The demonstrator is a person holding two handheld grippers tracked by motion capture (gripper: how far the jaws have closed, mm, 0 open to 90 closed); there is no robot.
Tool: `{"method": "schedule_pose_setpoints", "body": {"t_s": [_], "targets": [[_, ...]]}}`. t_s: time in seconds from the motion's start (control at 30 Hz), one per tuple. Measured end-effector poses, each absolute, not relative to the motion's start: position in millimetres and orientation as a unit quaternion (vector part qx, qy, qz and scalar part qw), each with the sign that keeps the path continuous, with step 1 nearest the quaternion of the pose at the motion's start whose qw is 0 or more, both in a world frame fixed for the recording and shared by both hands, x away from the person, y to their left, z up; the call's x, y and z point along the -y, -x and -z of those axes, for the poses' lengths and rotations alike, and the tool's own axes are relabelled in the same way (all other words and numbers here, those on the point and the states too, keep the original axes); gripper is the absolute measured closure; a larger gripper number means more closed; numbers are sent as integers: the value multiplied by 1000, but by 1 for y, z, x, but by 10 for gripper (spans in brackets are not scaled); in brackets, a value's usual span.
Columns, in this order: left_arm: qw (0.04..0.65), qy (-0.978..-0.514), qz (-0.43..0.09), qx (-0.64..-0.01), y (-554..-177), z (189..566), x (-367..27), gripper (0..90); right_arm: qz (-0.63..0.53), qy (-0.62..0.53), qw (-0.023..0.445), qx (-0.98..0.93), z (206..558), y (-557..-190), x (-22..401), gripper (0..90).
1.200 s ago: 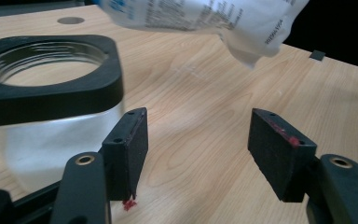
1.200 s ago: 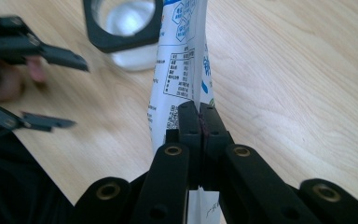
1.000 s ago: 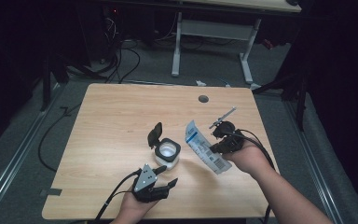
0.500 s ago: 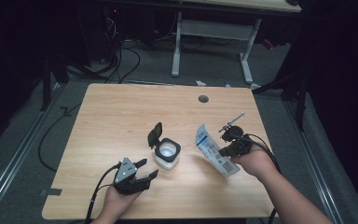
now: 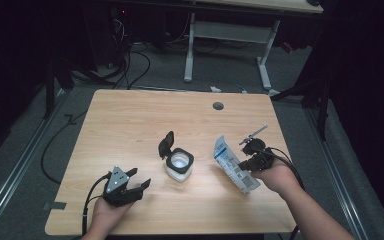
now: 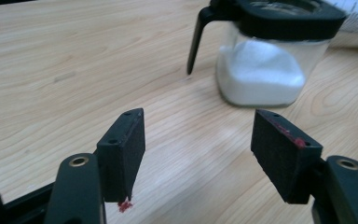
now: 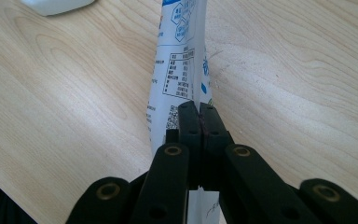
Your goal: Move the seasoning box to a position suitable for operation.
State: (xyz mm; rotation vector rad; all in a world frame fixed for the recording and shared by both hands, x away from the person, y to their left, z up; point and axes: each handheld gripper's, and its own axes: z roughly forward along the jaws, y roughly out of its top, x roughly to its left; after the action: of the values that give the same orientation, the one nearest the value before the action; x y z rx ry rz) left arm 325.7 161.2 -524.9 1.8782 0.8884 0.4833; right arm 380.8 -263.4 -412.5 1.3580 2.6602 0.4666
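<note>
White granules already sat in the open-lidded glass jar (image 5: 179,165), which stood on the table (image 5: 130,125) between the two tongs. Right tongs (image 7: 199,109) pinched the printed sachet (image 5: 234,164) upright beside the jar; left tongs (image 6: 198,149) gaped wide, holding nothing. Judging so, filling looked done; shutting the lid remained

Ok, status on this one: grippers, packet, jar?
Left hand-held gripper open, empty. Right hand-held gripper shut on white packet. Jar open, lid flipped back, white powder inside. Nothing between.
</note>
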Motion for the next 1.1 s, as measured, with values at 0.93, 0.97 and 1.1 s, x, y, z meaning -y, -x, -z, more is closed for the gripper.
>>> {"method": "schedule_pose_setpoints", "body": {"t_s": [0.93, 0.97, 1.1], "targets": [[489, -753, -211, -385, -331, 520, -191, 343, -329, -478, 144, -801, 429, -347, 284, 900], [491, -752, -211, -386, -331, 520, -192, 343, -337, -478, 148, -798, 430, -345, 285, 900], [495, -748, -214, -386, -331, 519, -194, 346, -364, -478, 162, -783, 435, -340, 288, 900]]}}
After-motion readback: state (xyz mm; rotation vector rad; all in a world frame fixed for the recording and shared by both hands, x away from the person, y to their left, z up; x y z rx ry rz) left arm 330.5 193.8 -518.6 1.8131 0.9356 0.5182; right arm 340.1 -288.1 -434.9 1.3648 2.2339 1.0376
